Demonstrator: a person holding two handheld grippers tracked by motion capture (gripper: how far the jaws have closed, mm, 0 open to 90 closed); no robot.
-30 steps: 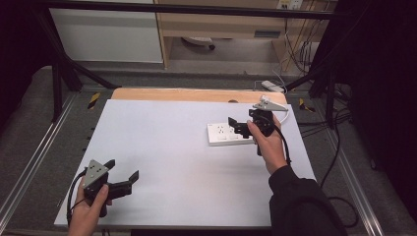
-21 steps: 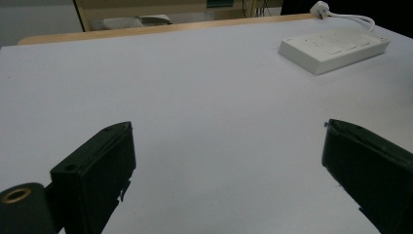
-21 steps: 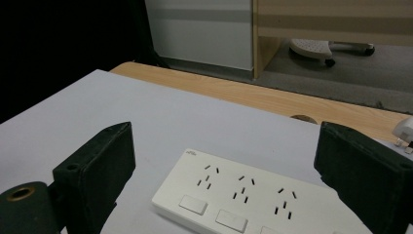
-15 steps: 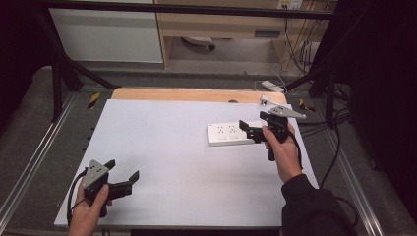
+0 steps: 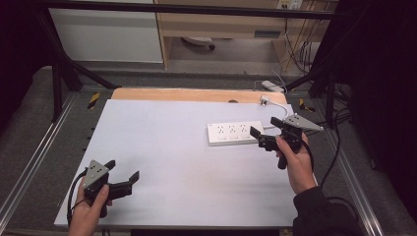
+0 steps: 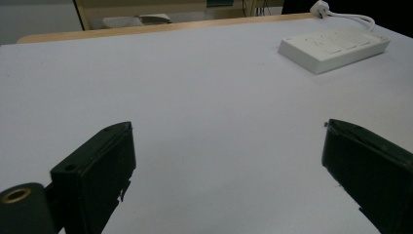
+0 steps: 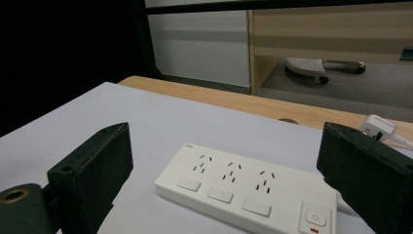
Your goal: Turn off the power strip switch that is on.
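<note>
The power strip [image 5: 235, 133] lies flat just ahead of the right gripper [image 5: 265, 132], its long axis crossing the wide-open, empty jaws, while the left gripper [image 5: 123, 174], likewise wide open and empty, sits well apart from it.

Power strip [image 5: 234, 133] on table [image 5: 172, 147] — far right

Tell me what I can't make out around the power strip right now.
- Power strip: right gripper view, its near right corner is hidden behind the right jaw.
- Plug: high view, too small to read its prongs.
- Cord: left gripper view, cut off by the edge.
</note>
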